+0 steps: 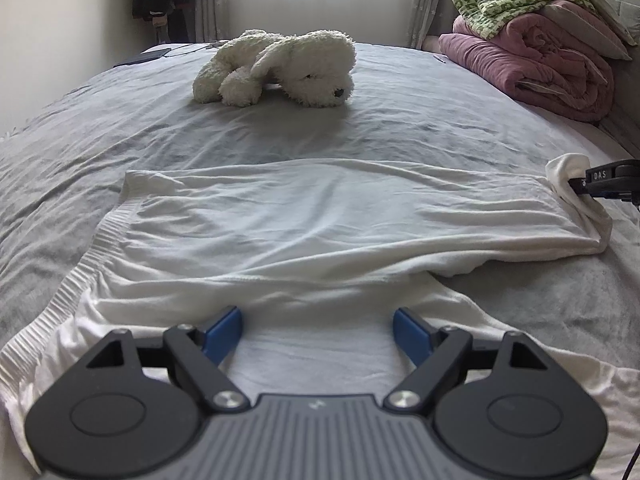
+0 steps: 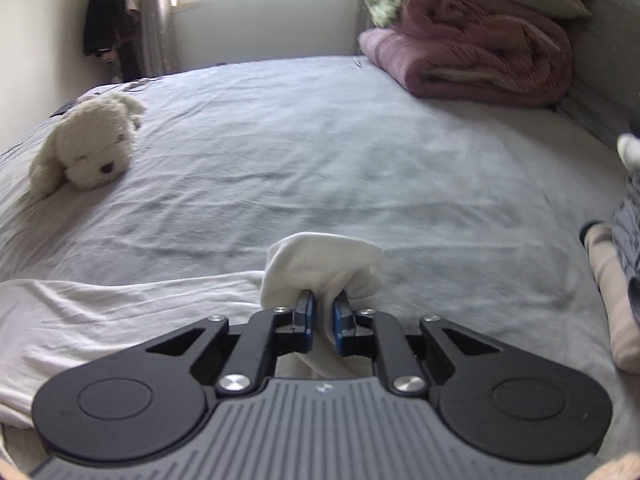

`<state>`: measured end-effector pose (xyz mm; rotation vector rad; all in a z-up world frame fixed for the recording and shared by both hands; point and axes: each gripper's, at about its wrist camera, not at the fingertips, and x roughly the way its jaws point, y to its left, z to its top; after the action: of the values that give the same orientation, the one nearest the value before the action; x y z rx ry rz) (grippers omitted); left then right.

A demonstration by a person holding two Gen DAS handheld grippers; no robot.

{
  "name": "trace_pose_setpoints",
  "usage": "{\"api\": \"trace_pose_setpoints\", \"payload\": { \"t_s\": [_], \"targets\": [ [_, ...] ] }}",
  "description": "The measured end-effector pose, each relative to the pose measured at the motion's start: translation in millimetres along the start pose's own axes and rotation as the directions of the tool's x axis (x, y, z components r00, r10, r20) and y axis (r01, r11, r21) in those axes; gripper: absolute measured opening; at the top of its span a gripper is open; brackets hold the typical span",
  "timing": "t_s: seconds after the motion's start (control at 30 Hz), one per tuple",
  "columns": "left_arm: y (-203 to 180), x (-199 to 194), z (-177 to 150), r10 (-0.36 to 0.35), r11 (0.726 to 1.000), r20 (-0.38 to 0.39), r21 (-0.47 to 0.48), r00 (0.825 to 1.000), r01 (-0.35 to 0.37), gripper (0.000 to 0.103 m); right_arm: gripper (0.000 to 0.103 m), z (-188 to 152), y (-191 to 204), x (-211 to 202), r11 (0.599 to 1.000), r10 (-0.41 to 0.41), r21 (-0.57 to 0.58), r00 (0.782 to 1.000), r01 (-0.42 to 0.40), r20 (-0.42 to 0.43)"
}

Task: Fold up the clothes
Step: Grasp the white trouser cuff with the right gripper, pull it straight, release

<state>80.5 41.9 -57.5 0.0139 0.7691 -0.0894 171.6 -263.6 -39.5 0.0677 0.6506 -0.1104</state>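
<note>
A white garment (image 1: 320, 224) lies spread on the grey bed sheet (image 1: 360, 128), partly folded over itself, with a ribbed hem at the left. My left gripper (image 1: 318, 334) is open and empty, its blue pads just above the garment's near part. My right gripper (image 2: 323, 312) is shut on a bunched corner of the white garment (image 2: 320, 264) and holds it a little above the sheet. In the left wrist view the right gripper (image 1: 580, 188) shows at the far right edge, pinching that corner.
A white plush dog (image 1: 280, 68) lies on the bed beyond the garment; it also shows in the right wrist view (image 2: 88, 148). Folded pink and green quilts (image 1: 536, 36) are stacked at the back right. A person's leg (image 2: 612, 292) is at the right edge.
</note>
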Motion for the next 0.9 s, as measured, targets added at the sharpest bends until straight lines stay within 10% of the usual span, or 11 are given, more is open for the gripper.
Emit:
{"api": "trace_pose_setpoints", "payload": {
  "t_s": [0.4,0.9],
  "targets": [
    [1.2,-0.7,0.8,-0.008,1.0,-0.007,-0.01,1.0,0.008,0.084,0.01,-18.9,49.1,-42.4,0.941,0.259,-0.228,0.966,-0.25,0.011],
    [0.4,-0.8,0.8,-0.011,1.0,-0.011,-0.017,1.0,0.011,0.084,0.01,-46.4,48.2,-51.5,0.941,0.27,-0.205,0.962,-0.271,-0.033]
  ]
}}
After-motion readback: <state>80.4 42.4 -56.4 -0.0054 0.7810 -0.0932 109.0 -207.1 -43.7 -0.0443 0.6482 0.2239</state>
